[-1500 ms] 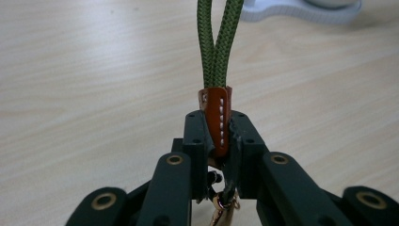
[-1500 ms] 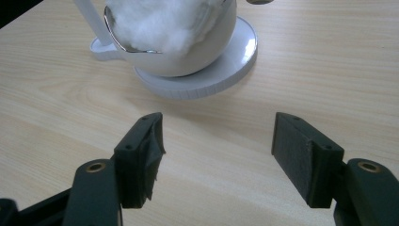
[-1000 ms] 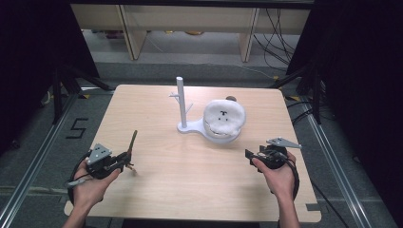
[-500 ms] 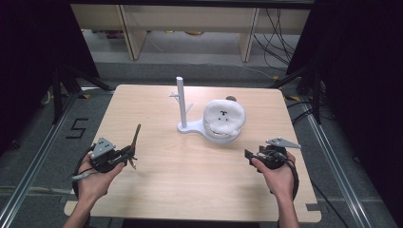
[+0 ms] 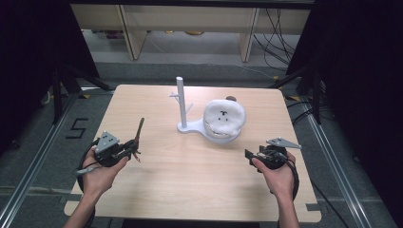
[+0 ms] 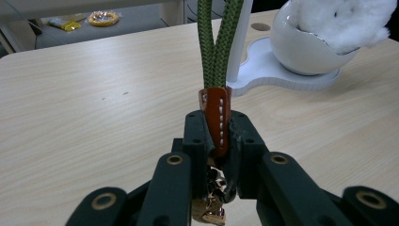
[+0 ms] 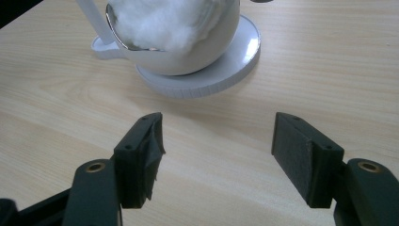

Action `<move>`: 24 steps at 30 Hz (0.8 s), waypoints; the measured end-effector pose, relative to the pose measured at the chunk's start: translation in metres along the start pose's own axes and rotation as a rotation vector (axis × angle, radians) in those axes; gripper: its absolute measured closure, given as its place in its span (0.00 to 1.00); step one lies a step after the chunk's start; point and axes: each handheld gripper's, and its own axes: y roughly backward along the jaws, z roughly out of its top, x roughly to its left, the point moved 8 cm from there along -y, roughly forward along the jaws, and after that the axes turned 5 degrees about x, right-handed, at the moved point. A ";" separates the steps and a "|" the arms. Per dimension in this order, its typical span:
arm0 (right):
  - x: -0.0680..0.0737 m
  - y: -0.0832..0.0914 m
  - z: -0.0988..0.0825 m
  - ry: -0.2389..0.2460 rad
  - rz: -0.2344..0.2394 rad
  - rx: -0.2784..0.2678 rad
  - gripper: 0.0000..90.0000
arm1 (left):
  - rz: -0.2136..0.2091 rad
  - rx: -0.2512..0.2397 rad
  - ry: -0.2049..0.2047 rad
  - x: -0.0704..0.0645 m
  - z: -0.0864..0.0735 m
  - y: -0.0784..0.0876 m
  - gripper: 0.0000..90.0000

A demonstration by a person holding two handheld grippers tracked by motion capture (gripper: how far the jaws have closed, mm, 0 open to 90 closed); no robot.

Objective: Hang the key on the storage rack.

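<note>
Left gripper [image 5: 129, 151], near-left on the table [image 5: 190, 190]: jaws clamped on the brown leather tab [image 6: 215, 120] of a green rope keychain [image 6: 217, 42], rope pointing far, metal clasp [image 6: 211, 207] hanging below. Right gripper [image 7: 216, 155], near-right: jaws wide apart, nothing between. White stand [image 5: 182, 107] and fluffy-filled bowl [image 5: 223, 118] mid-table, well apart from both.

A green braided cord strap [image 6: 217, 44], doubled into a loop and bound by a brown stitched leather tab [image 6: 216, 120], stands up from between the jaws of the left tongs [image 5: 126, 151], clamped at the tab. Metal clips [image 6: 212, 200] hang below the jaws. Beyond both tongs stands a white stand [image 5: 183, 102] whose bowl [image 6: 306, 52] holds a white fluffy toy [image 5: 224, 114].
</note>
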 end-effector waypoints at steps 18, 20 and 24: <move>0.000 0.001 0.000 -0.001 0.001 -0.001 0.39 | -0.009 -0.015 -0.031 -0.008 0.016 -0.008 0.87; 0.000 0.001 0.000 -0.001 0.000 0.001 0.39 | -0.010 -0.016 -0.034 -0.009 0.018 -0.009 0.87; -0.001 0.000 -0.001 -0.002 -0.004 0.002 0.39 | -0.013 -0.015 -0.045 -0.010 0.022 -0.012 0.87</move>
